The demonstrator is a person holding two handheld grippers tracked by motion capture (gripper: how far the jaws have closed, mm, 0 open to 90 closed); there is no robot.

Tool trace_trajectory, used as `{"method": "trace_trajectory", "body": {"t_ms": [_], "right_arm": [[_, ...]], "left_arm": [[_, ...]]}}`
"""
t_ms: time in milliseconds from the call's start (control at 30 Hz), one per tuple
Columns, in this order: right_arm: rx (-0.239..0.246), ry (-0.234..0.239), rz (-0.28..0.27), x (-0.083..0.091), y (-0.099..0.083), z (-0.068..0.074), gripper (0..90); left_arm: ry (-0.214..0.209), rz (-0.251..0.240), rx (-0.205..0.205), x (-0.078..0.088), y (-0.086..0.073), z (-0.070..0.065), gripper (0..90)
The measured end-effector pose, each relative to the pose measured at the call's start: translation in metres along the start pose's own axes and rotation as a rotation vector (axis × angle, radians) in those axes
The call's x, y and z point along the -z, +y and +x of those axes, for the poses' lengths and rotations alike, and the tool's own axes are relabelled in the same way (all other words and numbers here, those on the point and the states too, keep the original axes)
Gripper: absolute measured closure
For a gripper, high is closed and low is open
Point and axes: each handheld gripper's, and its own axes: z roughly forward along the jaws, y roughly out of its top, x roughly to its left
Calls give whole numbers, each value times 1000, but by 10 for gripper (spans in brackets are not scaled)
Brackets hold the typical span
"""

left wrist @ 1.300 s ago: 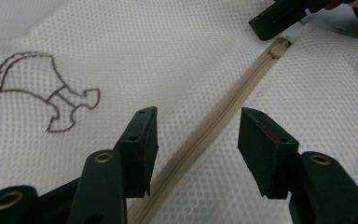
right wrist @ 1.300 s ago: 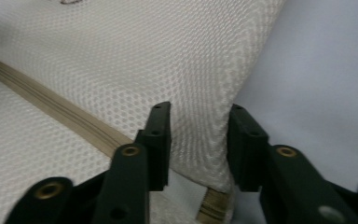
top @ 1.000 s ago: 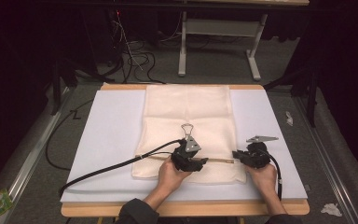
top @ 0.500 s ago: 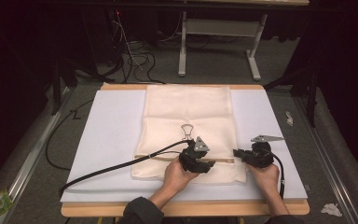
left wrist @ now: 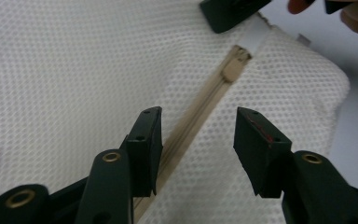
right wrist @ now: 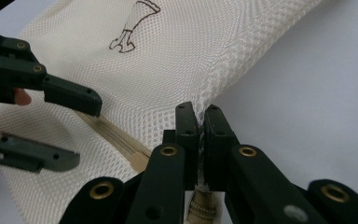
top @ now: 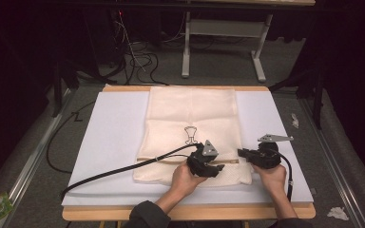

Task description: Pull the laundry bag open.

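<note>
High view: your mesh bag [top: 192, 128] lies flat on the white table cover [top: 109, 142], zipper end toward you, a small line drawing [top: 190, 135] printed mid-panel.

Left gripper [top: 214, 169] sits over the bag's near middle, cable [top: 123, 167] trailing off to your left. Left gripper view: left gripper [left wrist: 196, 144] jaws are wide apart, straddling the zipper [left wrist: 200, 109], which runs up between them. They hold nothing; can't tell whether the tips touch the mesh. The zipper pull [left wrist: 233, 69] lies well ahead of the jaws, near the bag's right edge, just short of the other gripper's jaw tip at the top of that view.

Right gripper [top: 242, 153] is at the bag's right edge, where the zipper ends. Right gripper view: right gripper [right wrist: 199, 135] jaws are pressed together with a fold of the bag's mesh edge pinched between them. Your left gripper's parted jaws show at the left of that view, one above the zipper line and one below it.
</note>
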Motion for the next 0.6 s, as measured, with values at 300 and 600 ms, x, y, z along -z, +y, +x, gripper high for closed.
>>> {"method": "trace_trajectory", "body": {"t_ms": [300,600], "right_arm": [[17,7,-8,3,3,4,883],[23,18,-19,4,6,8,884]], "left_arm": [[-30,-35,-1,-3,5,-7,650],[-20,-13,-9,-11,11,-11,634]]}}
